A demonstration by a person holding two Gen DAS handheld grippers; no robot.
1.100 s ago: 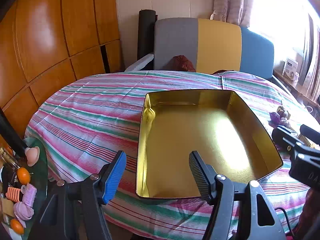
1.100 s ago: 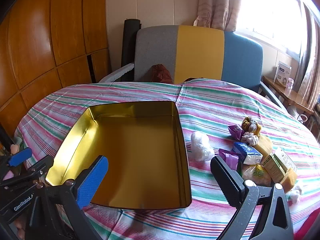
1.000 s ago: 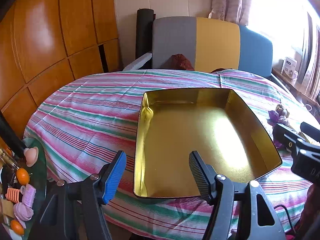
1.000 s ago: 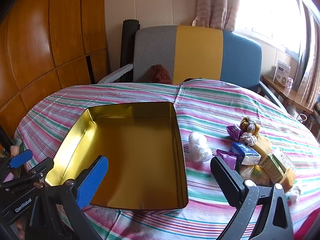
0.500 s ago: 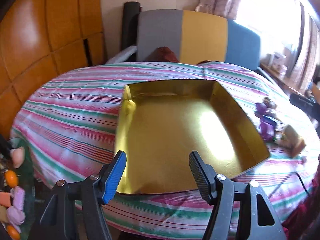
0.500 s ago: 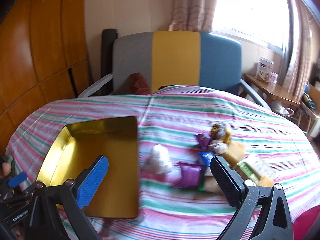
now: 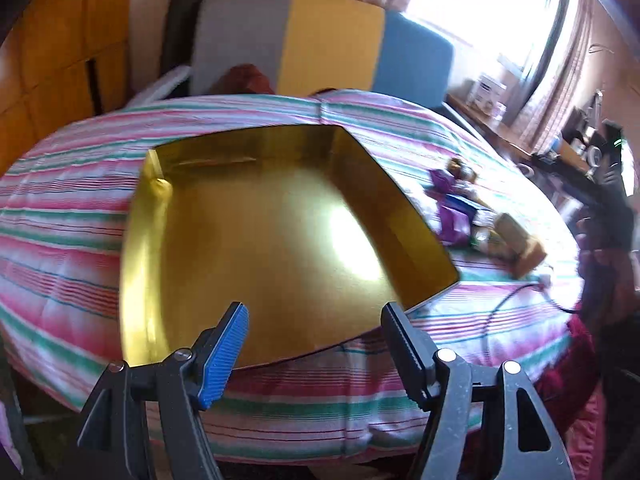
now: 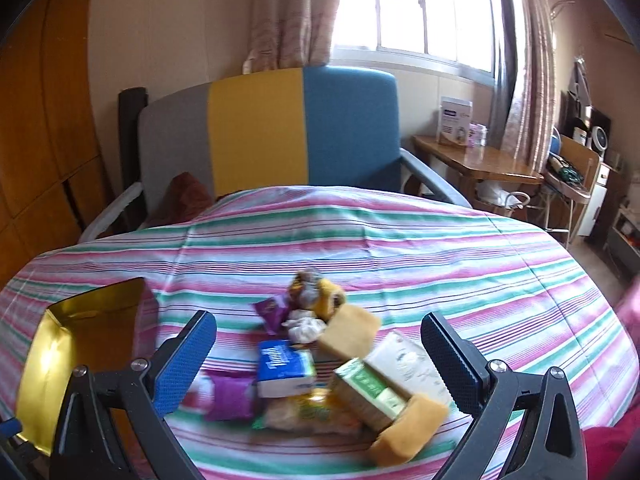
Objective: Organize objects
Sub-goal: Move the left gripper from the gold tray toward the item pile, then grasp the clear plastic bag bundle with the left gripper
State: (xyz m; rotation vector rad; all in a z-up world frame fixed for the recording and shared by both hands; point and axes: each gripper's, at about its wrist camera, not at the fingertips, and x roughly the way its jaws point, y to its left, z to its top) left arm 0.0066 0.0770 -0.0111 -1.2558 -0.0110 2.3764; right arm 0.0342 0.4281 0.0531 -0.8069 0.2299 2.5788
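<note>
An empty gold tin tray (image 7: 152,248) lies on the striped tablecloth; its corner shows at the left of the right wrist view (image 8: 44,352). My left gripper (image 7: 316,332) is open and empty over the tray's near edge. My right gripper (image 8: 320,344) is open and empty above a pile of small packets: a blue packet (image 8: 282,364), a purple packet (image 8: 230,394), a green box (image 8: 370,390), a white packet (image 8: 404,360), tan blocks (image 8: 350,334) and a yellow snack bag (image 8: 304,414). The pile also shows right of the tray in the left wrist view (image 7: 472,216).
The round table has a pink, green and white striped cloth (image 8: 400,240). A grey, yellow and blue armchair (image 8: 272,128) stands behind it. A wooden side table (image 8: 480,160) and shelves are at the right. A black cable (image 7: 516,296) lies on the cloth.
My right gripper has swung right, from over the tray to over the packet pile. My left gripper has turned slightly right and stays over the tray's near edge. Both stay open.
</note>
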